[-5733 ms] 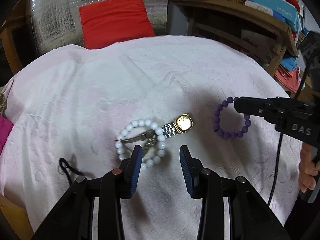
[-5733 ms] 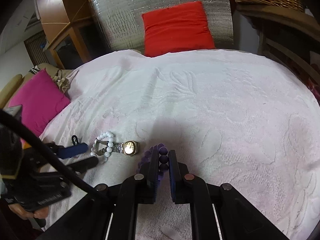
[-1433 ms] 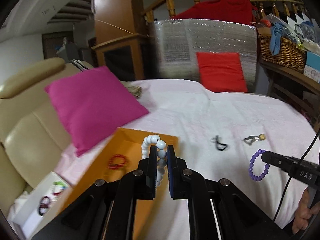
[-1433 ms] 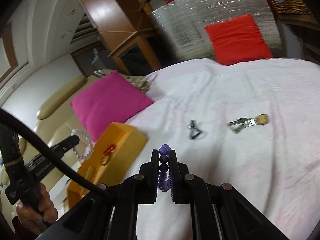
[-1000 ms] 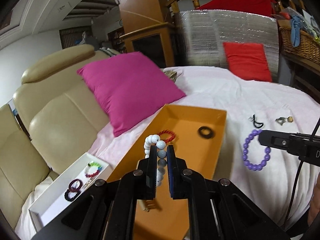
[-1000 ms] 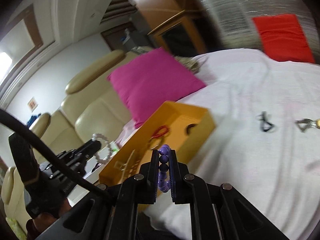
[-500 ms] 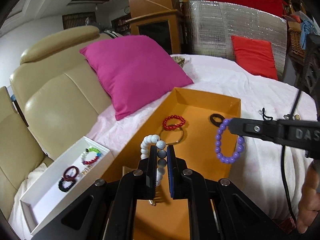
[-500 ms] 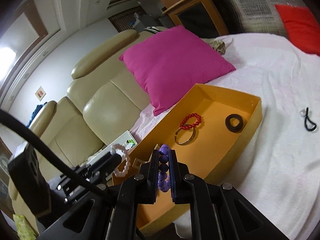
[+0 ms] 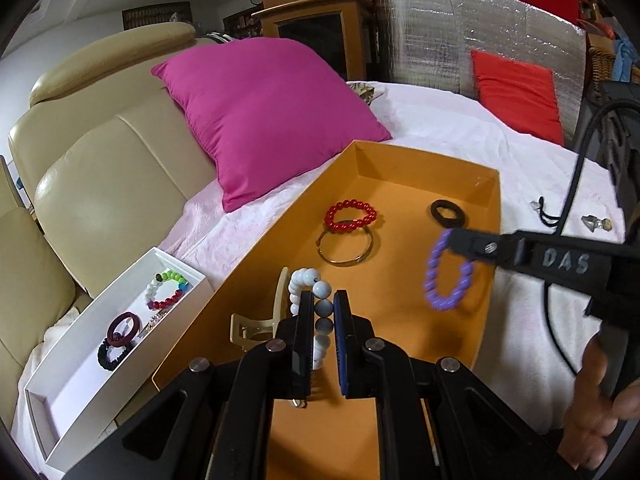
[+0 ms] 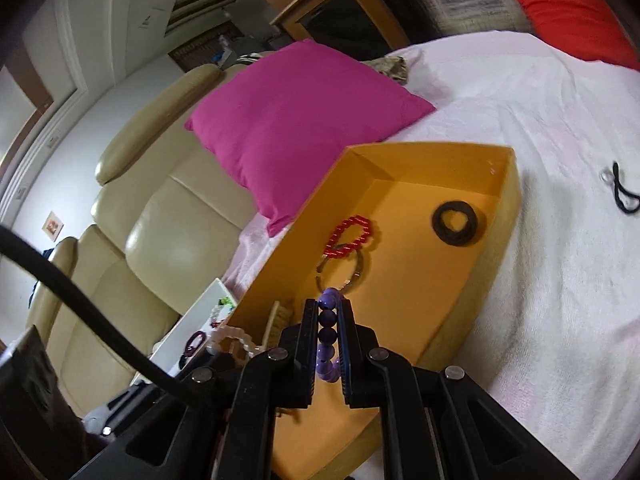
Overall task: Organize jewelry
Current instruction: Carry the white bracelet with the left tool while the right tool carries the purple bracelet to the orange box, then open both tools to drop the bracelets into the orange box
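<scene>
Orange tray (image 9: 490, 216) lay beneath both claws: left claw (image 9: 323, 322) pinched the white bead bracelet (image 9: 310, 292); right claw (image 10: 329, 340), at three o'clock, gripped the purple bracelet (image 9: 444, 276).

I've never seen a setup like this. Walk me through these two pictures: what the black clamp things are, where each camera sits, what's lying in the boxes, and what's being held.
There is no robot here: a person holds a two-finger clamp in each hand, and each clamp carries a wide-angle camera looking forward along its fingers.

In the left clamp's picture, the left gripper is shut on a white bead bracelet. The other clamp reaches in from the right, with a purple bead bracelet dangling from it.

In the right clamp's picture, the right gripper pinches that same purple bracelet.

Both hang over an orange tray on a cloth-covered surface. Lying in the tray are a red bead bracelet, a gold bangle, a black hair tie and a beige hair claw. Beside it, a white box holds more bracelets.
</scene>
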The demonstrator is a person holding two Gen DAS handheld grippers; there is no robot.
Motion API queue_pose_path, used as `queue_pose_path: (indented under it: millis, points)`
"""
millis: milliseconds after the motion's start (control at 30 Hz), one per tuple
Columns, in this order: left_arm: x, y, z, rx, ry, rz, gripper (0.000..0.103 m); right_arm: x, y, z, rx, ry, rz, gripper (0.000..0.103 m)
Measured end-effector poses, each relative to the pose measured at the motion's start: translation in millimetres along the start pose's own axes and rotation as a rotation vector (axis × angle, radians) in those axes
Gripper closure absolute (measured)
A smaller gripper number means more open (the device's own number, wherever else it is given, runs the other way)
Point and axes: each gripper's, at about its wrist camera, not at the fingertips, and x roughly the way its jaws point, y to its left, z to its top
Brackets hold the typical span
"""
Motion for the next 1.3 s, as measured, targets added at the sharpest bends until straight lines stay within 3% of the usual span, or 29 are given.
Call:
queue_pose_path:
  millis: [233,567,733,833,933,1133,1300]
  points:
    - [12,-1,-3,-0.004,0.017,0.008,0.093,2,-22,5,0.050,-0.002,-0.038,0.093]
    - [29,5,12,-0.051,0.022,-0.004,0.093,21,-7,13,0.016,-0.010,0.000,0.092]
    - [59,7,23,-0.103,0.066,-0.063,0.093,41,-9,27,0.041,0.001,0.034,0.092]
    - [66,13,20,-0.150,0.108,-0.081,0.091,43,-15,33,0.065,-0.018,-0.013,0.091]
    - [57,19,13,-0.152,0.093,-0.077,0.079,33,-27,33,0.116,-0.043,-0.041,0.070]
    - [20,44,5,-0.186,0.029,-0.093,0.077,5,-37,27,0.153,-0.120,-0.040,0.069]
    - [-6,71,-5,-0.194,0.003,-0.022,0.067,-17,-32,20,0.120,-0.156,-0.051,0.069]
